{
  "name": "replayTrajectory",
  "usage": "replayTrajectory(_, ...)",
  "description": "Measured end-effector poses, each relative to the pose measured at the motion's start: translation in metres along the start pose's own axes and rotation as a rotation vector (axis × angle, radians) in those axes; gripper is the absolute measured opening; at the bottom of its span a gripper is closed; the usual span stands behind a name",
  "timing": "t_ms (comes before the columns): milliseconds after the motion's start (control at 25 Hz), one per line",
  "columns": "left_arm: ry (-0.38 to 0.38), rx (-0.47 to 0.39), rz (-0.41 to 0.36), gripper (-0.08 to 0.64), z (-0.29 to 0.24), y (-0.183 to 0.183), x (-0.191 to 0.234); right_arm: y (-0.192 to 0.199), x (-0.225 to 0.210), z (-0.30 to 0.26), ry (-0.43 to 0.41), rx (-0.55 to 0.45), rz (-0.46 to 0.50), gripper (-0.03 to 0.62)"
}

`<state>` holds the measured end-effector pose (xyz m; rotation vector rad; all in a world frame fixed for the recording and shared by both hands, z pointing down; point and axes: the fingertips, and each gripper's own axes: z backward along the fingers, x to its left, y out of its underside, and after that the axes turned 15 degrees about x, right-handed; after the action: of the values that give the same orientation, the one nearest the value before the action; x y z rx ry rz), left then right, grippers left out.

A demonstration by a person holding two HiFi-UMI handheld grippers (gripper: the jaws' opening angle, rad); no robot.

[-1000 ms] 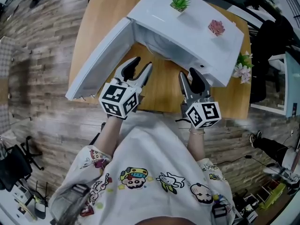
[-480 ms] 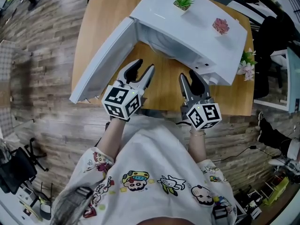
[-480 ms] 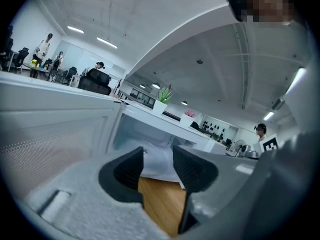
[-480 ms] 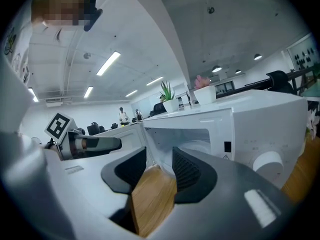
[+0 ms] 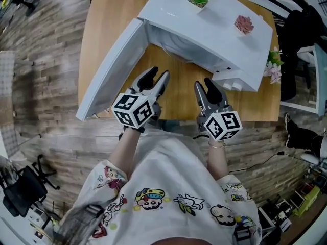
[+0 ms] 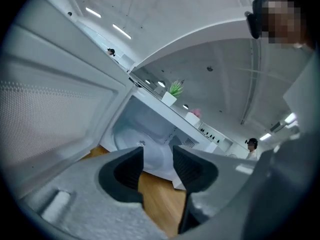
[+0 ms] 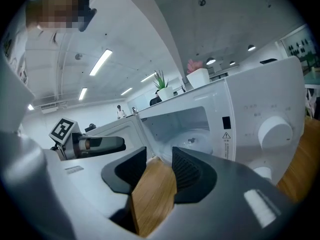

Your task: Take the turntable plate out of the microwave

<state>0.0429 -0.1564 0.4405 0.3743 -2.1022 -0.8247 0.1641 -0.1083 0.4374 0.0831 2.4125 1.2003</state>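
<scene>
turntable plate (image 7: 191,141) inside microwave (image 5: 214,34), door (image 5: 110,68) wide open

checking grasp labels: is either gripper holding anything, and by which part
Nothing is held: left gripper and right gripper both have open, empty jaws; the turntable plate lies inside the microwave.

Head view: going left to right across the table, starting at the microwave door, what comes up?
Door → left gripper → right gripper → flowers.
</scene>
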Motion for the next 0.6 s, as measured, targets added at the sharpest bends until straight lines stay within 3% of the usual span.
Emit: replayTrajectory(600,0.050,0.041,0.168,0.179,-0.057,0.020,0.033,0.027,-0.016,-0.021,0.002,0.002,-0.123,0.153)
